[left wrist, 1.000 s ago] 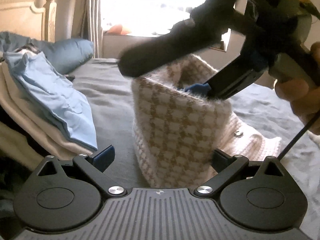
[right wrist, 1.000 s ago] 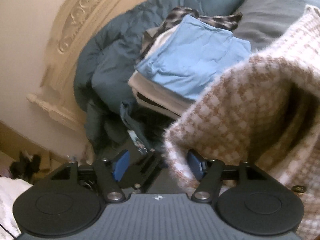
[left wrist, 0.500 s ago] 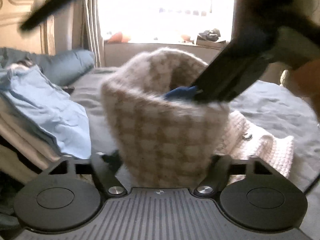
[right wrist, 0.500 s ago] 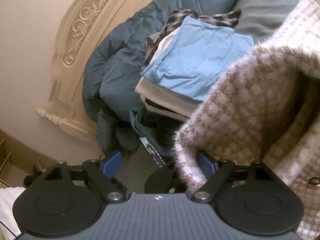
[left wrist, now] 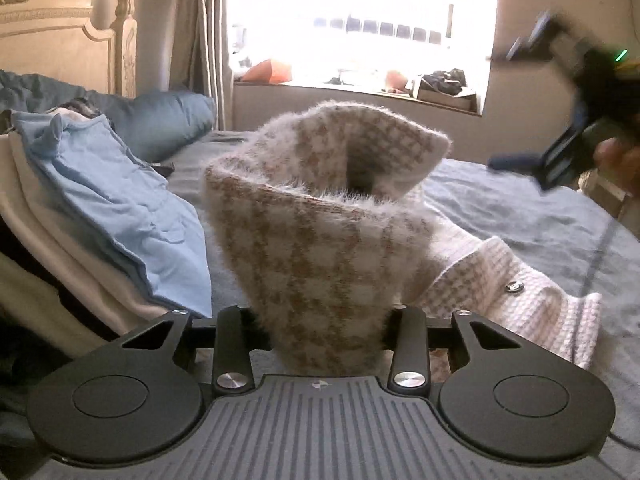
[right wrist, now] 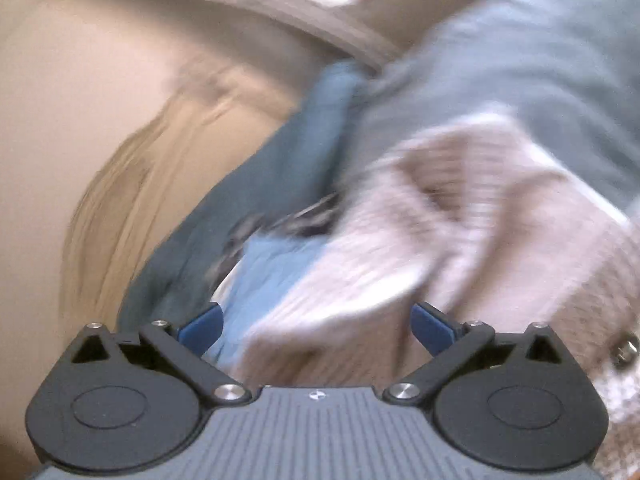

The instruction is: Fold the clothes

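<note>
The left claw is pinched on a fuzzy beige-and-white houndstooth knit cardigan, lifting one fold upright while the rest trails rightward across the grey bed. The right claw gapes wide, empty, beside it, nearer the folded pile's light-blue shirt.

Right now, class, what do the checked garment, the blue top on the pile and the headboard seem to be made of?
Checked garment: fuzzy knit, probably wool or acrylic; hairs stand off its edges.
Blue top: thin, matte jersey, likely cotton; soft creases.
Headboard: carved, cream-painted, probably wood; raised scrollwork.
</note>
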`<state>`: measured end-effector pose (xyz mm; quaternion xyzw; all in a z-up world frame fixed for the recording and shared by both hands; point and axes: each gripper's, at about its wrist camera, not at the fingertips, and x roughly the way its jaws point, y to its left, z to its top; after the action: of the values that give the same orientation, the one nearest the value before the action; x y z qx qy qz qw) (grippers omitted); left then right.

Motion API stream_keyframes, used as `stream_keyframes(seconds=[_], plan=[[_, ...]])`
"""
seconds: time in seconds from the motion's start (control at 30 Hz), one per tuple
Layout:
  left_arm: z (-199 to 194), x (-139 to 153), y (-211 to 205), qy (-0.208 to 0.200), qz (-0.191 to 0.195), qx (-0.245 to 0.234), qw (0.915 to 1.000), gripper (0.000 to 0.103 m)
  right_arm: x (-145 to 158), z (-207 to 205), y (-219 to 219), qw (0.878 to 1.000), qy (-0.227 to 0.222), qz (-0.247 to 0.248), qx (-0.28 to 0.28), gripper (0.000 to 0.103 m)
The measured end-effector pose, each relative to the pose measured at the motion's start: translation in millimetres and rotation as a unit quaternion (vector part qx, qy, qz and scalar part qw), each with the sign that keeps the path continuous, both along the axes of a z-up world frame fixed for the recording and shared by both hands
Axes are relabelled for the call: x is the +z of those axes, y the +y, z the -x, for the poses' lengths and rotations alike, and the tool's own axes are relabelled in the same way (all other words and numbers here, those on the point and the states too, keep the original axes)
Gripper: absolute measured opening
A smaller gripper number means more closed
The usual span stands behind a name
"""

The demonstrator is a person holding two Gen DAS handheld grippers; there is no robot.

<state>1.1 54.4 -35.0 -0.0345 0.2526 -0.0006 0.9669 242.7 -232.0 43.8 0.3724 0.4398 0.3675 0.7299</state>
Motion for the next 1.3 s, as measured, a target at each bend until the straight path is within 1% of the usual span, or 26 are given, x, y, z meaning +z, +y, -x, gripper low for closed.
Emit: stream_keyframes(seconds=[0.1, 0.2, 0.23, 0.33, 0.43, 0.53, 0.67, 0.73, 0.83, 1.03, 1.1, 1.17, 1.23, 1.27, 1.3], plan=[[0, -2, -3, -0.003, -0.007, -0.001, 1.0, 0.038, -24, -24, 4, 0.998, 0.042, -0.033, -0.022, 0.102], [0, -3, -6, -0.006, -0.017, -0.004, 0.9998, 0.038, -48, -49, 9, 0.993, 0.083, -0.066, -0.044, 0.102], [0, -4, -6, -0.007, -0.019, -0.005, 0.9998, 0.037, -49, -55, 20, 0.993, 0.085, -0.067, -0.036, 0.102], [-1, -6, -7, -0.01, -0.026, -0.008, 0.9996, 0.037, -52, -76, 60, 0.995, 0.093, -0.034, -0.003, 0.102], [-1, -8, -8, -0.013, -0.03, -0.009, 0.9994, 0.037, -49, -90, 86, 0.995, 0.094, 0.028, 0.011, 0.102], [0, -11, -8, -0.012, -0.035, -0.009, 0.9993, 0.037, -47, -104, 111, 0.991, 0.095, 0.091, 0.025, 0.102], [1, -14, -8, -0.011, -0.041, -0.011, 0.999, 0.036, -43, -123, 145, 0.979, 0.095, 0.174, 0.044, 0.102], [2, -15, -9, -0.013, -0.046, -0.014, 0.9988, 0.036, -41, -132, 162, 0.97, 0.094, 0.216, 0.053, 0.102], [3, -17, -12, -0.017, -0.059, -0.017, 0.9979, 0.036, -39, -146, 187, 0.954, 0.093, 0.277, 0.066, 0.102], [7, -23, -17, -0.028, -0.085, -0.025, 0.9956, 0.036, -44, -130, 185, 0.948, 0.076, 0.305, 0.047, 0.102], [8, -25, -16, -0.027, -0.087, -0.025, 0.9956, 0.035, -45, -124, 184, 0.946, 0.07, 0.314, 0.041, 0.101], [8, -26, -13, -0.025, -0.086, -0.024, 0.9957, 0.034, -47, -118, 183, 0.944, 0.064, 0.323, 0.034, 0.086], [8, -26, -10, -0.023, -0.079, -0.02, 0.9964, 0.033, -49, -113, 182, 0.941, 0.058, 0.332, 0.027, 0.045], [8, -26, -8, -0.022, -0.076, -0.018, 0.9967, 0.033, -50, -110, 182, 0.94, 0.055, 0.336, 0.024, 0.04], [10, -26, -8, -0.024, -0.076, -0.019, 0.9967, 0.032, -51, -107, 181, 0.939, 0.052, 0.34, 0.021, 0.038]])
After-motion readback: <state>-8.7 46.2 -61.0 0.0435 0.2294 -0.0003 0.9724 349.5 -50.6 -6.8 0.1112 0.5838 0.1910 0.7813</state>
